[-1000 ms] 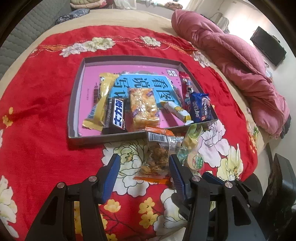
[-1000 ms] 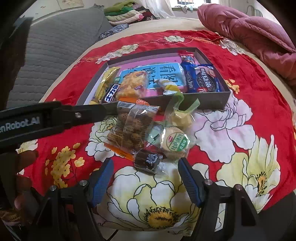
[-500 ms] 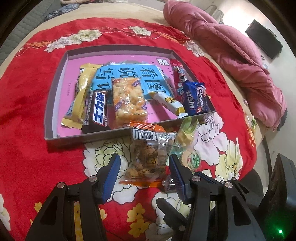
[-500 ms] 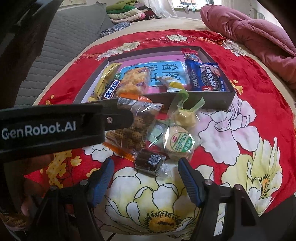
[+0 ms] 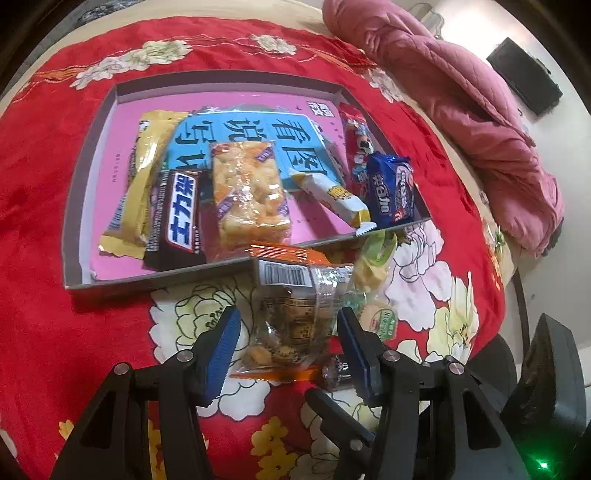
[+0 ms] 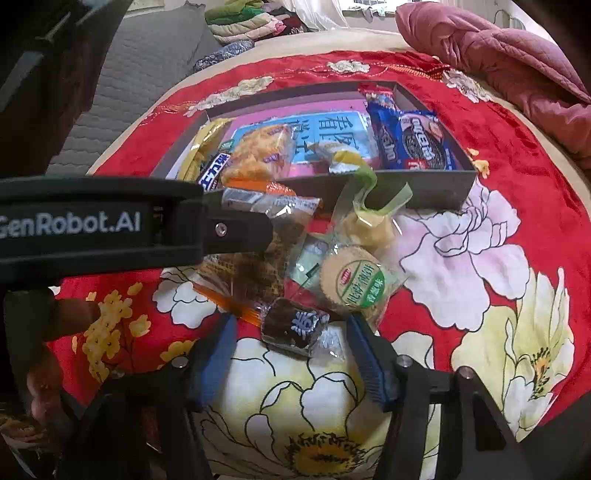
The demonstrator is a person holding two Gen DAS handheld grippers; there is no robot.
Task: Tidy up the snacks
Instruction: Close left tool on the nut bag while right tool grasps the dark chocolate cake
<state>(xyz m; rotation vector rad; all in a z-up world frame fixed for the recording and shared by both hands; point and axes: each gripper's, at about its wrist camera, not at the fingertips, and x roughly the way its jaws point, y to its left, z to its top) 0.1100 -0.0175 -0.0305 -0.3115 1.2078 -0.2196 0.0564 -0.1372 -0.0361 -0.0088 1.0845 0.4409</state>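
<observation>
A grey box with a pink floor (image 5: pixel 107 155) holds several snacks: a yellow bar, a dark chocolate bar (image 5: pixel 181 218), a puffed rice cake (image 5: pixel 247 192) and blue Oreo packs (image 5: pixel 391 192). Loose snacks lie in front of it on the red cloth. My left gripper (image 5: pixel 288 332) is open, its jaws either side of a clear bag with orange ends (image 5: pixel 291 314). It shows in the right wrist view (image 6: pixel 255 266) too. My right gripper (image 6: pixel 291 354) is open around a small dark sweet (image 6: pixel 295 325). A round green-labelled biscuit (image 6: pixel 354 280) and a yellow sweet (image 6: pixel 365 225) lie beside.
A red flowered cloth (image 5: pixel 55 332) covers the bed. A crumpled pink quilt (image 5: pixel 472 99) lies at the right, folded clothes (image 6: pixel 243 22) at the far end. The left gripper's arm (image 6: pixel 92 225) crosses the right wrist view. The box's near wall (image 6: pixel 424 184) stands behind the loose snacks.
My left gripper has moved forward and lower, so the clear bag now lies between its jaws. My right gripper has edged forward around the dark sweet.
</observation>
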